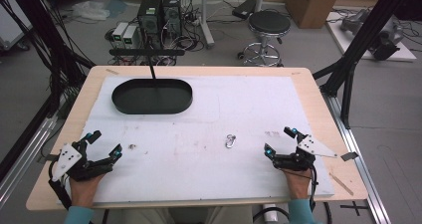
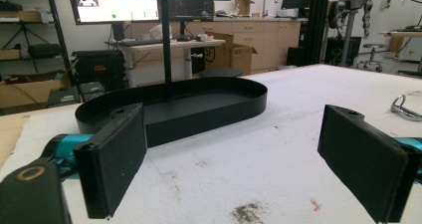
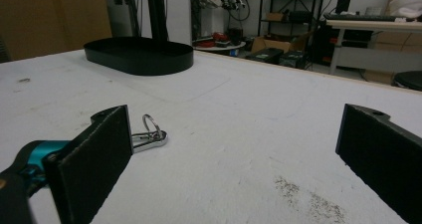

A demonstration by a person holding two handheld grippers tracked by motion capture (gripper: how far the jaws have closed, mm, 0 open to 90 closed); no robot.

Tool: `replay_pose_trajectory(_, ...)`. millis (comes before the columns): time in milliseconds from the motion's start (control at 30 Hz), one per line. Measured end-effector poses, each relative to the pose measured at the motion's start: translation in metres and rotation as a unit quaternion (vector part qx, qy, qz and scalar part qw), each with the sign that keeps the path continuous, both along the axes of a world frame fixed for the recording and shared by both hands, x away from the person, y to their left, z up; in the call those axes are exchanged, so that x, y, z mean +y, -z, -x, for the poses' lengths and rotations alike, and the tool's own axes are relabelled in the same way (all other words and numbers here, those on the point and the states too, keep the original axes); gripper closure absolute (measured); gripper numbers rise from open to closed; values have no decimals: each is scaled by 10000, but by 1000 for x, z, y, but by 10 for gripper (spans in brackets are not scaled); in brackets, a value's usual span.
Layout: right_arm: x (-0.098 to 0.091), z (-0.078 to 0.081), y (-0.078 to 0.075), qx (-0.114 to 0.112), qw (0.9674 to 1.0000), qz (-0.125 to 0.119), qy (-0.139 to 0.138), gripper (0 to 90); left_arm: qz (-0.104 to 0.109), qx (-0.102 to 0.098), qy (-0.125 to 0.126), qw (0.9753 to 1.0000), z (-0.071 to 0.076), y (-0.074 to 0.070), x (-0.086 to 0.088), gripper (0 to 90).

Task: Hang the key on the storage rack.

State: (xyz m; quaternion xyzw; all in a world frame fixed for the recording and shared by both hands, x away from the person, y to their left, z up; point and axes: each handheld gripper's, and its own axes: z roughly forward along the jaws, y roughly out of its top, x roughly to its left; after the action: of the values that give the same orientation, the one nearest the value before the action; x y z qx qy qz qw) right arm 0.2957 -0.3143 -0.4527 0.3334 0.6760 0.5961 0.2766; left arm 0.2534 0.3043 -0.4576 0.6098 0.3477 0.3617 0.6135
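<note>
We judged the small metal clip [image 1: 230, 141] light, stiff, slippery; both grippers' jaws stood wide, empty

Both tongs are black, with flat rectangular jaw pads, teal fittings at the jaw roots and a grey three-cornered plate on top: left tongs [image 1: 103, 145], right tongs [image 1: 278, 141]. A black cable [image 1: 313, 184] trails from the right one. The person wears teal sleeves [image 1: 78, 215].
</note>
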Motion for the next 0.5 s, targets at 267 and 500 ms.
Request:
replay_pose_trajectory(267,1,-6,-12,54,9999,-55,-129,8,1,4,-3,10000,0,0,0,124)
replay_pose_trajectory(500,2,-13,-33,116,9994,66,-324,8,-2,4,-1,10000,0,0,0,124)
